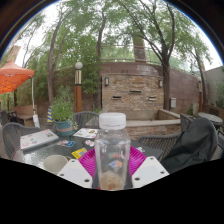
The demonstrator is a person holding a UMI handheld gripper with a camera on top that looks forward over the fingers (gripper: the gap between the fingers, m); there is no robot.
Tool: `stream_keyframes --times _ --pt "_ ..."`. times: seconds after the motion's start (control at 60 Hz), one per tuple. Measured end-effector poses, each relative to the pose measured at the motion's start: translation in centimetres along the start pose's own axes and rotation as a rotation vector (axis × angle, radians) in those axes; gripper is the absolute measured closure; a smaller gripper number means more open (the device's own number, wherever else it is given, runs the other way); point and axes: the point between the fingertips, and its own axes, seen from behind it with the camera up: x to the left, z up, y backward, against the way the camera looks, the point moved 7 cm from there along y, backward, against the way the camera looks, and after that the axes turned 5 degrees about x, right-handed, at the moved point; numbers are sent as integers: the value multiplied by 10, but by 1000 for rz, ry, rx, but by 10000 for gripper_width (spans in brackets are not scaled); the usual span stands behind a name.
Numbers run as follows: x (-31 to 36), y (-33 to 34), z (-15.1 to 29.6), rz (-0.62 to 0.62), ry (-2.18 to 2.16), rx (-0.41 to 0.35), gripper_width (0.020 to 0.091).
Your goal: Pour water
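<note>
A clear plastic bottle (pixel 112 155) with a white cap stands upright between my fingers, close to the camera. My gripper (pixel 112 172) is shut on the bottle, both magenta pads (pixel 88 160) pressing its sides. The bottle hides what lies straight ahead on the table. A white cup (pixel 55 161) shows just left of the fingers, low on the table.
A dark mesh patio table (pixel 160 143) lies below, with magazines (pixel 38 139) at the left and a potted plant (pixel 63 112) beyond them. A dark bag (pixel 193 145) sits at the right. A stone fireplace (pixel 133 90) and trees stand behind; an orange umbrella (pixel 14 78) is far left.
</note>
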Motion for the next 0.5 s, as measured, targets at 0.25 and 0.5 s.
stream_keyframes --times 0.25,0.5 --pt "16 -7 -50 155 14 24 702" --pt "21 -1 -52 157 34 -22 681"
